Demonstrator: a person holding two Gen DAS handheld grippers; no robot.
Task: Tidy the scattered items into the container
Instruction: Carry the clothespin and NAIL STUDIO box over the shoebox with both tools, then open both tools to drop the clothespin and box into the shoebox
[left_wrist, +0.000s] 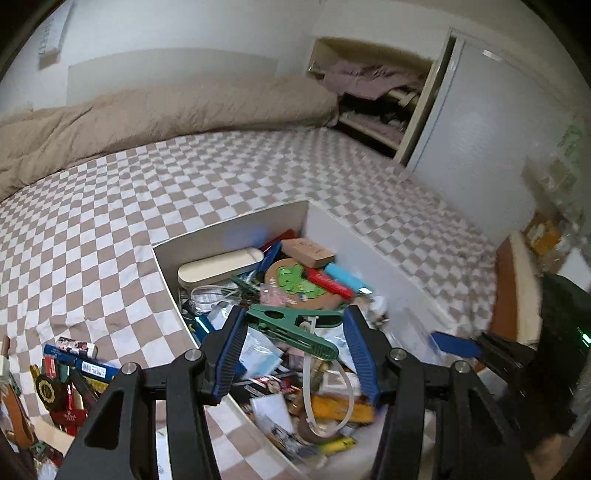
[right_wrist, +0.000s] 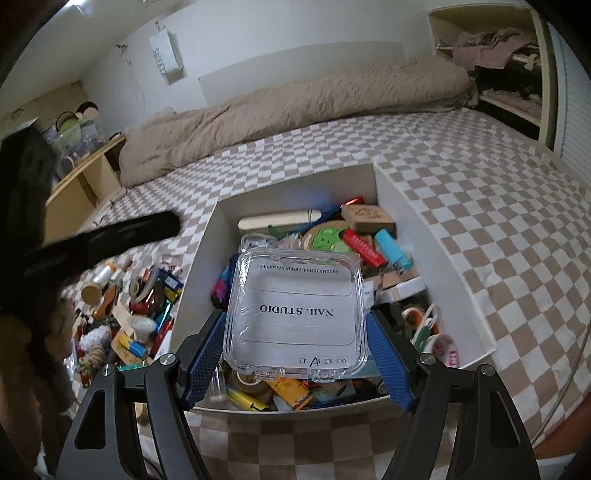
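So the white rectangular cardboard box (right_wrist: 436, 236) sits on the checkered beige-and-white bedsheet (right_wrist: 498, 192), already heaped with small stuff. The right gripper (right_wrist: 295, 354) is clamped on a clear square plastic case with a "NAIL STUDIO" label (right_wrist: 295, 314), held flat right over the near half of the box. The left gripper (left_wrist: 295, 354) has a green plastic clothes peg (left_wrist: 295, 328) pinched crosswise between its blue pads, also hanging over the box.

My take: both drops look ready. I'd lower the case a bit first so it lands flat on the heap and doesn't slide off, and let the peg go toward the far end, where the pile looks lower.

Watch the box walls, the near rim is close under both tools. Loads of open sheet far and right; the leftover pile of scattered small items (right_wrist: 129, 314) is to the left on the bed.
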